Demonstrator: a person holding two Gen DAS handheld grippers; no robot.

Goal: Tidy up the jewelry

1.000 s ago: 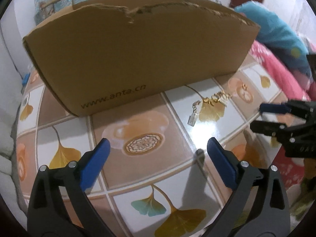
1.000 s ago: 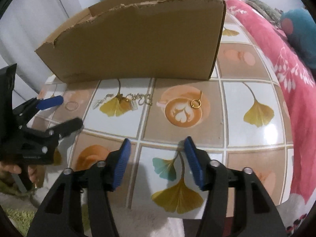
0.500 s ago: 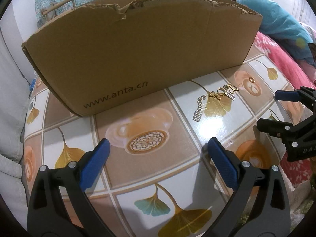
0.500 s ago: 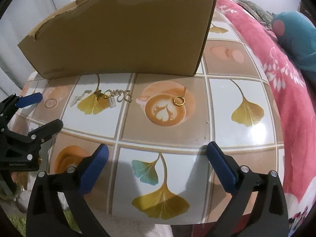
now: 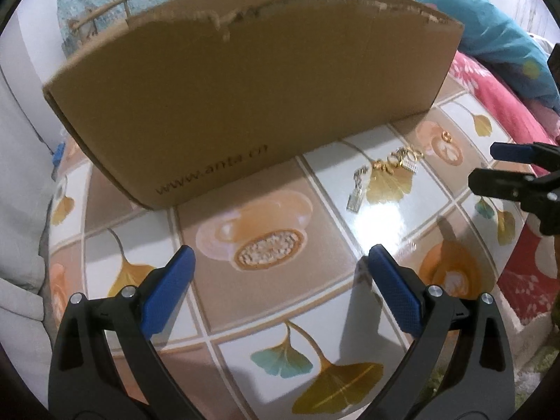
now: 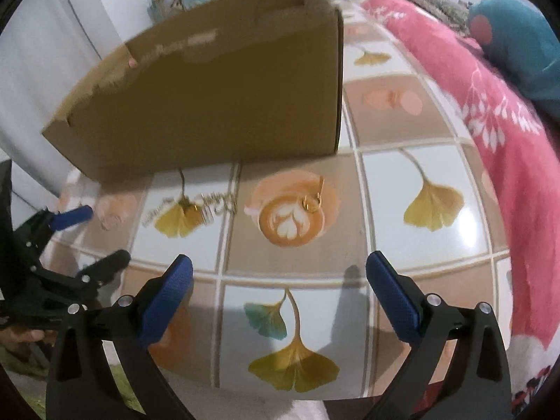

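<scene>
A cardboard box [image 5: 252, 105] stands on the patterned tabletop [image 5: 273, 280]; it also shows in the right wrist view [image 6: 217, 105]. In front of it lie a silver pendant [image 5: 356, 196], a small heap of gold jewelry [image 5: 399, 161] and a gold ring [image 5: 447, 136]. The right wrist view shows the heap [image 6: 206, 208] and the ring [image 6: 312, 203] too. My left gripper [image 5: 280, 290] is open and empty over the table's near side. My right gripper [image 6: 280, 294] is open and empty, a short way in front of the ring.
A pink floral blanket [image 6: 490, 112] and a teal pillow [image 5: 497, 42] lie along the table's right side. The table's near edge is just under both grippers. Each gripper shows at the edge of the other's view.
The right gripper has opened wide and moved closer to the jewelry. The left gripper has stayed open and shifted slightly towards the box.
</scene>
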